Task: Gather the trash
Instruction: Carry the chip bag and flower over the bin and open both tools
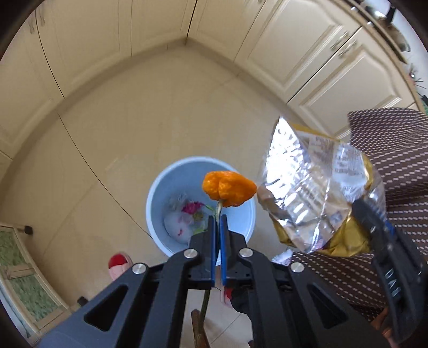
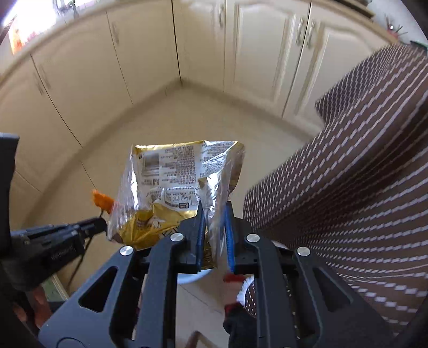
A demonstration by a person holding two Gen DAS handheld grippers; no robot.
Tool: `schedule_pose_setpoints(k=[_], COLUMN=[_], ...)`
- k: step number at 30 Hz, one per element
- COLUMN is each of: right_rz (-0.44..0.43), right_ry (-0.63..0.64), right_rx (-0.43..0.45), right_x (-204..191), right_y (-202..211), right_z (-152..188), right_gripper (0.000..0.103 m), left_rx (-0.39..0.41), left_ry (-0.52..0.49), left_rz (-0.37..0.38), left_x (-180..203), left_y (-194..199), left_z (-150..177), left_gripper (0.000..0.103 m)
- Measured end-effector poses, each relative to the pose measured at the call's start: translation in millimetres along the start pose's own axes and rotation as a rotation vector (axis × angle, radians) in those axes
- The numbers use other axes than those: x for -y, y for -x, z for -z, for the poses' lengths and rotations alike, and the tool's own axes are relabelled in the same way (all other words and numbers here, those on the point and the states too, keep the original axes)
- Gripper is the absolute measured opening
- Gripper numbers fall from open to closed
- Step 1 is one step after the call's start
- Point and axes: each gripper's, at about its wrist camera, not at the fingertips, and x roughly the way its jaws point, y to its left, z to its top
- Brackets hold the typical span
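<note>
Left gripper (image 1: 218, 222) is clamped on the stem of an orange flower (image 1: 228, 188), whose head sticks out past the fingertips above a blue bin (image 1: 160, 187) on the floor. Right gripper (image 2: 214, 211) pinches a foil bag (image 2: 171, 184), just beside the flower.

Bright daylight fills both fisheye views, blowing out a window patch (image 2: 32, 24) top left (right wrist). Cream panelled cabinet doors (image 1: 315, 50) smear with motion blur; edges bow, corners vignette black.
</note>
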Motion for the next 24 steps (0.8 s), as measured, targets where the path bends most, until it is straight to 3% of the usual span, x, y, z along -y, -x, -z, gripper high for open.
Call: schedule_pose_setpoints(k=[8,11,13,16,24], right_rz=[0.022,0.020,0.016,0.010,0.001], right_ry=[-0.040,-0.052,-0.064,-0.073,-0.071], right_rx=[-0.113,-0.127,-0.134,-0.140,-0.157], right_x=[9.2,12.5,14.7,13.3,15.0], right_y=[-58.2,-68.5,-72.9,-78.9,-89.0], right_z=[6.5,7.9,8.2,6.8,15.5], right_gripper=[0.014,0.014,0.014,0.014,0.014], left_rx=[-0.060,-0.047,-0.047,-0.051,-0.060], left_ry=[0.032,0.060,0.053,0.040,0.061], left_rz=[0.038,0.061,0.065,0.061,0.072], left_x=[-9.0,-9.7,-6.1,-2.5,-9.7], left_y=[-50.5,-52.7,-51.3,-53.2,-52.3], left_z=[-4.6,-4.1,-3.6,-3.3,-5.6], left_gripper=[0.004,0.013,0.025,0.032,0.039])
